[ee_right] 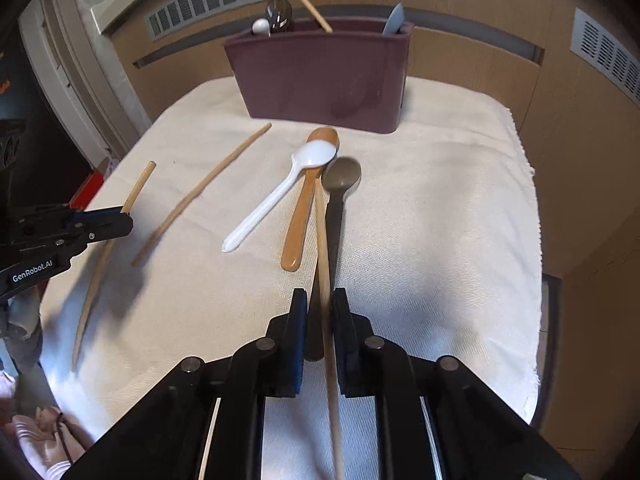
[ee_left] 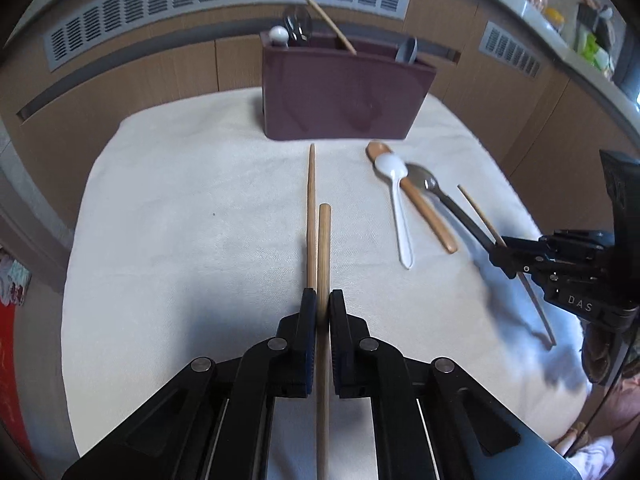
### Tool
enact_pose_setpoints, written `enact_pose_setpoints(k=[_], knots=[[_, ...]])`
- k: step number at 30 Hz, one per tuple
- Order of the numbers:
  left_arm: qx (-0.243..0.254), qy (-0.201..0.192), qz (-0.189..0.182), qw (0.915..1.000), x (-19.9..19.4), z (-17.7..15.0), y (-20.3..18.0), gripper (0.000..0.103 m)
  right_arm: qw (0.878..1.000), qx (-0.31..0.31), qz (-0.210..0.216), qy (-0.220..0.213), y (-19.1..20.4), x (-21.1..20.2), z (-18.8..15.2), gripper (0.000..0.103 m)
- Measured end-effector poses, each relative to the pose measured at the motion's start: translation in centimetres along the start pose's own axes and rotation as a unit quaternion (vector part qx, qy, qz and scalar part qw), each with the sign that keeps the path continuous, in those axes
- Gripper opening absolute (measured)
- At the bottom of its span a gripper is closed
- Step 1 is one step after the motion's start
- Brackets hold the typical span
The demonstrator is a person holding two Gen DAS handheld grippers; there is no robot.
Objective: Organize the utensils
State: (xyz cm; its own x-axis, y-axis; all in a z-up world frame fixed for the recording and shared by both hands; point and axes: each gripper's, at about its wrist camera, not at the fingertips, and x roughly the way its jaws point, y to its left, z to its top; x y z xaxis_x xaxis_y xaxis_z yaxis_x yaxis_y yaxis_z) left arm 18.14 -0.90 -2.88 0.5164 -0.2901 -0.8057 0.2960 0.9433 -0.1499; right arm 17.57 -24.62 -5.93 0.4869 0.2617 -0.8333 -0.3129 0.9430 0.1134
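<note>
While clenched on a thick-ended chopstick (ee_left: pixel 324 248), left gripper (ee_left: pixel 318 300) hovering low over the cloth-covered desk (ee_right: pixel 440 240), stick gripped along its length and aimed straight ahead of the fingers. Probably held lengthwise so as to drop upright into the maroon holder (ee_right: pixel 320 76) standing far ahead of both sets of fingers.

Just left of those fingertips and reaching further ahead, a loose chopstick (ee_left: pixel 311 200) flat on the cloth, apparently the mate awaiting pickup.

Right gripper (ee_right: pixel 320 300) likewise closed on a pale chopstick (ee_right: pixel 323 240), tip pointing forward. Directly beneath that stick, between the same fingers, the handle of a dark spoon (ee_right: pixel 342 174); unclear whether pinched too or merely lying underneath.

Ahead and slightly left of the right fingers, a white spoon (ee_right: pixel 280 196) with its bowl resting on a brown spoon (ee_right: pixel 304 216), both unsorted.

Already in the holder: a leaning chopstick (ee_right: pixel 306 0) in the middle section, spoons at either end, suggesting sorting by type.
</note>
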Motion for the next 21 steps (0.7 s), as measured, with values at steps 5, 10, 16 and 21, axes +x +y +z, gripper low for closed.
enact_pose_setpoints(k=[5, 10, 16, 21], knots=[[-0.011, -0.047, -0.008, 0.9988, -3.4, 0.2, 0.0, 0.006, 0.999, 0.000, -0.011, -0.039, 0.5, -3.4, -0.1, 0.006], [-0.004, -0.099, -0.015, 0.9949, -7.0, 1.1, -1.0, 0.006, 0.996, -0.003, -0.012, -0.086, 1.1, -7.1, 0.3, 0.005], [0.007, -0.136, -0.019, 0.9906, -9.5, 1.7, -2.3, 0.006, 0.998, -0.021, -0.004, -0.059, 1.1, -6.1, -0.2, 0.008], [0.004, -0.143, -0.016, 0.9896, -9.7, 1.4, -2.4, 0.006, 0.999, -0.002, -0.025, -0.028, 0.4, -2.3, -1.0, 0.042]])
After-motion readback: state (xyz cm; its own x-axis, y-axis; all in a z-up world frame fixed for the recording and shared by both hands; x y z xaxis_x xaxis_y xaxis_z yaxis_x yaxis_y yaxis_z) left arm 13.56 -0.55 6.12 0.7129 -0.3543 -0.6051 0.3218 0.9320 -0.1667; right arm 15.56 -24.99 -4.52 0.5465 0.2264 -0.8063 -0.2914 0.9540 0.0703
